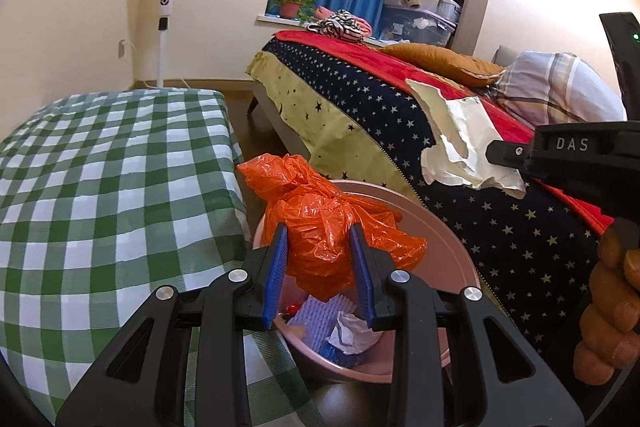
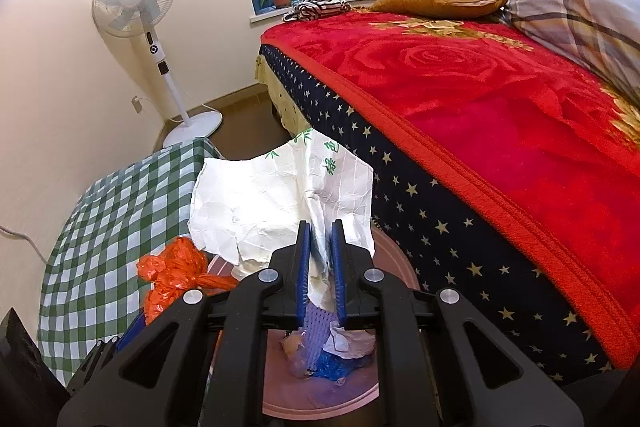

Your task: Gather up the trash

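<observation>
In the left wrist view, the left tool [image 1: 320, 267] has its blue pads on both sides of the orange bag [image 1: 324, 223]; the gap between them is rather wide, so I judge it pinches the bag only loosely, and I cannot tell whether the grip is firm. The bag hangs over the pink bin [image 1: 448, 227], which stands on the floor between the checked desk [image 1: 112, 179] and the bed [image 1: 500, 227]. The bag is thin film, very light, soft and slippery, so it is better taken at the bunched middle than at a loose edge. In the right wrist view, the right tool [image 2: 321, 259] is pressed almost together on the lower edge of the white paper [image 2: 272, 199], held above the same bin [image 2: 320, 403]. The paper is creased, light and half stiff; it probably tears if pulled, so hold it where the folds are thick. In the bin lie other scraps [image 2: 344, 343].
</observation>
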### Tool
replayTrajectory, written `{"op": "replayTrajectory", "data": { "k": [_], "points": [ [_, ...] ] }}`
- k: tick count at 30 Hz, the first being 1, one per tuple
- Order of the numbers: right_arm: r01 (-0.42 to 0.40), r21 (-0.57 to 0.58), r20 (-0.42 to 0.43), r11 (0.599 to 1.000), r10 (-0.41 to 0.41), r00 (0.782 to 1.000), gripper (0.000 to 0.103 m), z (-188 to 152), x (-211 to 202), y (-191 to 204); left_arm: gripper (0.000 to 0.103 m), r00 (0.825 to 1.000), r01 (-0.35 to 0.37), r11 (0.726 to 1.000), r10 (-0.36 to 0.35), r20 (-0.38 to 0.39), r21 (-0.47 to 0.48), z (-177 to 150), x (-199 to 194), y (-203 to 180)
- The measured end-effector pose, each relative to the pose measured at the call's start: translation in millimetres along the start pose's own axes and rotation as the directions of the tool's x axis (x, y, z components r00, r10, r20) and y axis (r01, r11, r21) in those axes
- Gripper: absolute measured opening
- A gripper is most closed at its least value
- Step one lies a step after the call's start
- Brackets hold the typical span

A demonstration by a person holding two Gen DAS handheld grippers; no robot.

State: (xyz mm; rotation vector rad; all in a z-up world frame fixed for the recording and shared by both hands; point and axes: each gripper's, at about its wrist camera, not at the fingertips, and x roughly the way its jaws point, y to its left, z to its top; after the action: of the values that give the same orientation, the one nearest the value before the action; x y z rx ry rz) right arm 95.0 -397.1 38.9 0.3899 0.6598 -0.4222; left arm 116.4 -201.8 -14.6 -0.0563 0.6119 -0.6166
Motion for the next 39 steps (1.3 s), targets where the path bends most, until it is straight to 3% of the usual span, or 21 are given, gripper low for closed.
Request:
{"op": "replayTrajectory", "data": {
  "k": [3, 5, 7, 14, 19, 22, 25, 32, 34, 39],
  "points": [
    [0.006, 0.012, -0.001, 1.000, -0.006, 1.000, 0.017, 0.1, 1.9, -0.6, 0.034, 0.999, 0.031, 1.000, -0.031, -0.013, 0.004, -0.9, 2.3, -2.0],
    [0.012, 0.019, 0.003, 1.000, -0.012, 1.000, 0.030, 0.2, 1.1, -0.4, 0.045, 0.999, 0.040, 0.999, -0.040, -0.020, 0.003, -0.6, 2.7, -1.1],
    [0.024, 0.020, 0.015, 1.000, -0.025, 1.000, 0.054, 0.4, -1.1, -0.2, 0.050, 0.999, 0.034, 0.999, -0.034, -0.029, -0.007, 0.7, 2.0, 2.8],
    [0.004, 0.039, 0.035, 0.999, -0.006, 0.999, 0.068, 1.4, -11.6, 0.3, 0.050, 1.000, -0.009, 1.000, 0.009, -0.028, 0.007, 6.9, -23.3, 12.5],
    [-0.027, 0.040, 0.050, 0.999, 0.025, 0.998, 0.087, -0.3, -27.0, 6.5, 0.050, 0.998, -0.066, 0.998, 0.066, -0.002, -0.019, 20.2, -52.2, 18.5],
    [-0.042, 0.021, 0.062, 0.999, 0.040, 0.997, 0.095, 0.0, -38.3, 11.5, 0.057, 0.994, -0.110, 0.994, 0.110, 0.021, -0.022, 26.0, -70.6, 18.1],
    [-0.051, 0.016, 0.055, 0.999, 0.050, 0.997, 0.097, -0.6, -47.4, 13.5, 0.058, 0.985, -0.171, 0.985, 0.171, 0.027, 0.005, 25.4, -89.1, 13.0],
    [-0.114, -0.045, 0.031, 0.992, 0.116, 0.993, 0.098, -12.5, -72.7, 25.4, 0.081, 0.967, -0.251, 0.968, 0.250, 0.056, 0.020, 11.9, -140.1, 10.7],
    [-0.124, -0.084, 0.025, 0.989, 0.127, 0.992, 0.098, -18.4, -79.4, 30.4, 0.082, 0.961, -0.271, 0.962, 0.270, 0.059, 0.020, 5.8, -153.6, 12.9],
    [-0.129, -0.134, 0.014, 0.982, 0.132, 0.991, 0.098, -39.2, -91.6, 38.5, 0.090, 0.941, -0.329, 0.943, 0.332, 0.062, -0.057, -8.1, -177.8, 28.4]
  ]
}}
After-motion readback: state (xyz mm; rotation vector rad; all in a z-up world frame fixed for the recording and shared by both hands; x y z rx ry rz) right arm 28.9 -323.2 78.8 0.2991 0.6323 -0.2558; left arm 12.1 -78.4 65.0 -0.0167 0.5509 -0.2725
